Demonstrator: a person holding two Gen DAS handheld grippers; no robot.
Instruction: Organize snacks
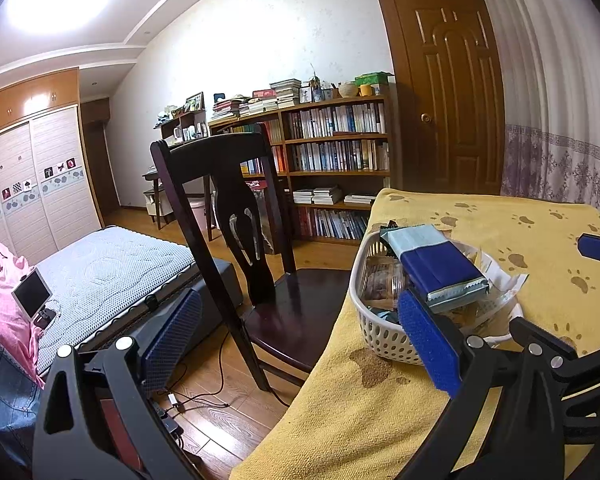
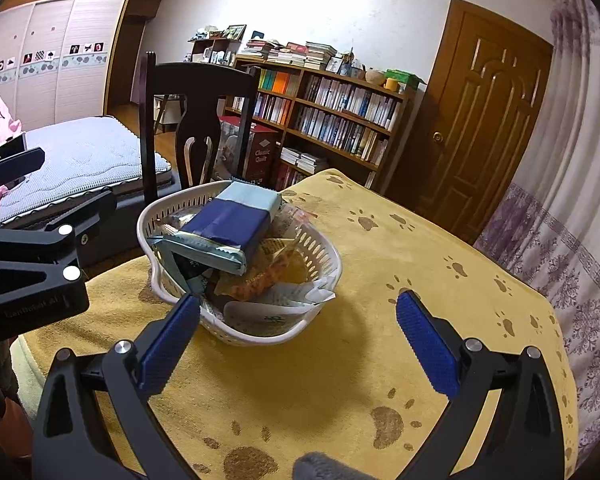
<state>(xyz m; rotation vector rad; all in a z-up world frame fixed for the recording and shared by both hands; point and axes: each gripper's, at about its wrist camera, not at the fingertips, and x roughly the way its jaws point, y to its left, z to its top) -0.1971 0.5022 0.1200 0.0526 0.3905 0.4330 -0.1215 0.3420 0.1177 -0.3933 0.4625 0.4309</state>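
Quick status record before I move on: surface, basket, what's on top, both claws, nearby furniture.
surface: table with yellow paw-print cloth
basket: white, perforated, on the cloth near the table's chair-side edge
contents: piled snack packets; blue and pale blue packet lies on top, orange packet beneath
left claw: open, empty, its right finger by the basket rim
right claw: open, empty, in front of the basket
chair: dark wood, beside the table
loose snacks on cloth: none visible

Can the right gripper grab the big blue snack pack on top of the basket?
Probably yes. The right gripper has its jaws open and empty, the blue snack pack lies on top of the white basket straight ahead, and nothing covers it.
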